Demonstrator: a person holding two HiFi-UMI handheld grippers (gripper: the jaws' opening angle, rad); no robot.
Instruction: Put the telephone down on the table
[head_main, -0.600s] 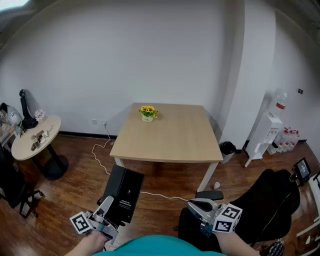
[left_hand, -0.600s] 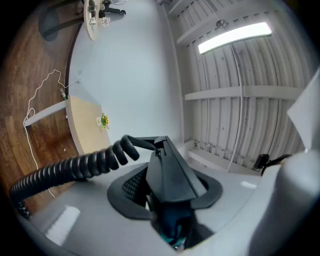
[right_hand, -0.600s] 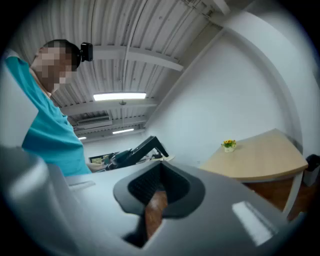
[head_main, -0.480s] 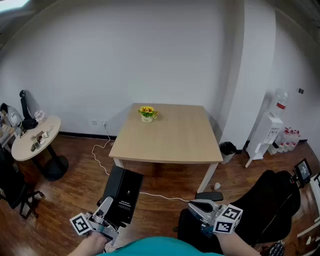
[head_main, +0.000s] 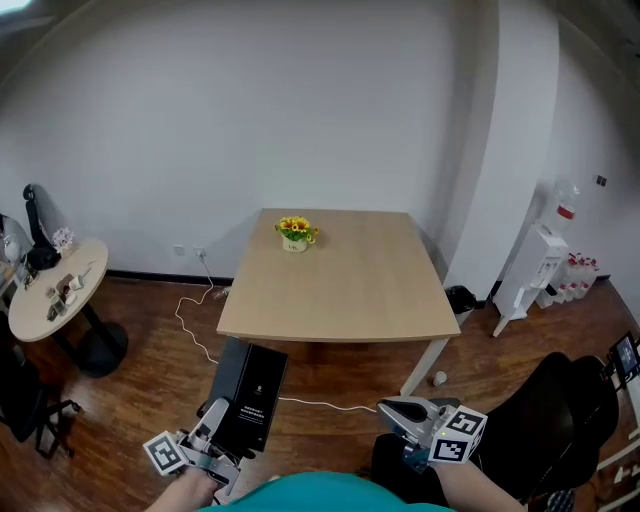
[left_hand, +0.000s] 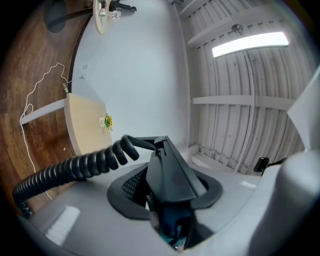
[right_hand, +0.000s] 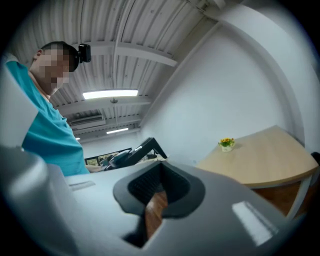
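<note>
The black telephone (head_main: 248, 393) hangs low at my left above the wooden floor, with my left gripper (head_main: 208, 440) shut on it. In the left gripper view the telephone's wedge-shaped body (left_hand: 170, 172) fills the gap between the jaws of the left gripper (left_hand: 169, 212), and its coiled black cord (left_hand: 75, 167) trails off to the left. The light wooden table (head_main: 350, 280) stands ahead, apart from both grippers, with a small pot of yellow flowers (head_main: 295, 231) at its far left. My right gripper (head_main: 400, 415) is shut on nothing; only a thin slit shows between the jaws of the right gripper (right_hand: 155, 200).
A round side table (head_main: 50, 290) with small items stands at the left. A white water dispenser (head_main: 535, 265) and a small bin (head_main: 457, 297) are at the right wall. A black office chair (head_main: 560, 410) is close on my right. A white cable (head_main: 200, 330) lies on the floor.
The head view has shifted a little, so the round side table sits further left and the wooden table slightly nearer. Both grippers keep their posture and the left keeps its hold.
</note>
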